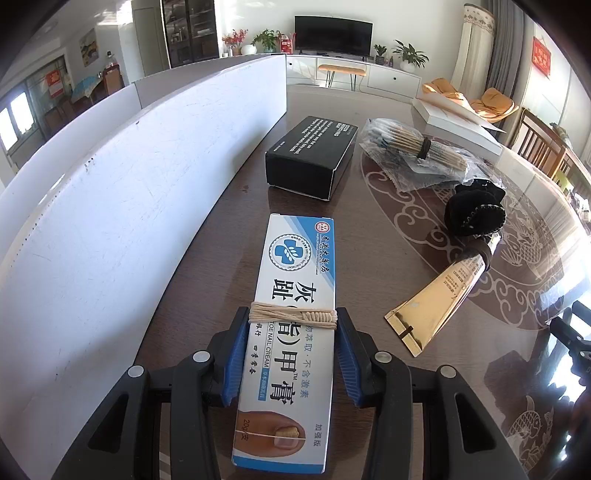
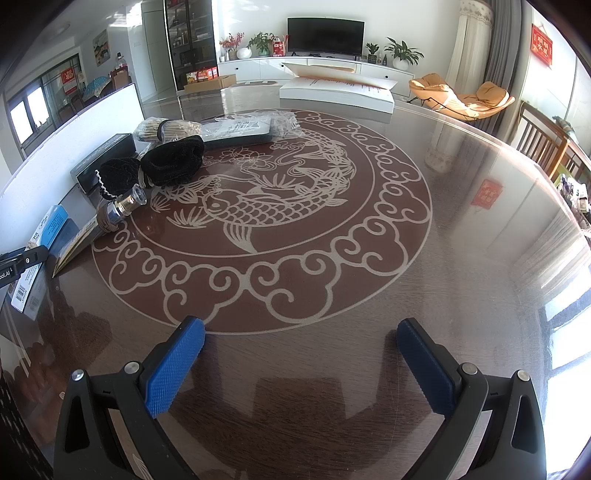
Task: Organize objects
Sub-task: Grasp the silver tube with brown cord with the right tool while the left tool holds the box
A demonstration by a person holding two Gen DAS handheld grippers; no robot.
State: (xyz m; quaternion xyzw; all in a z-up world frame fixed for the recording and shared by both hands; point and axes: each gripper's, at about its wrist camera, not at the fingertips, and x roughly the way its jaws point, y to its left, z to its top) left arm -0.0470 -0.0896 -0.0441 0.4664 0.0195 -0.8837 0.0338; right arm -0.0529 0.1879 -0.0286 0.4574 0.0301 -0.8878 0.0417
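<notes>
I've got the left gripper (image 1: 292,354) clamped across the nail cream box (image 1: 291,325), both blue pads on its long sides. Box lies lengthwise, near the white board (image 1: 110,206) on the left, in line behind the black box (image 1: 312,157). Looks like the placing step: next I'd release or nudge it straight. Right gripper (image 2: 301,363) is wide open, empty, over bare table (image 2: 461,258).

Sunlit lounge, television (image 2: 325,34), armchair (image 2: 461,96)

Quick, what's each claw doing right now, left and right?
Left claw: closed on the nail cream box.
Right claw: open, holding nothing, above the table.
</notes>
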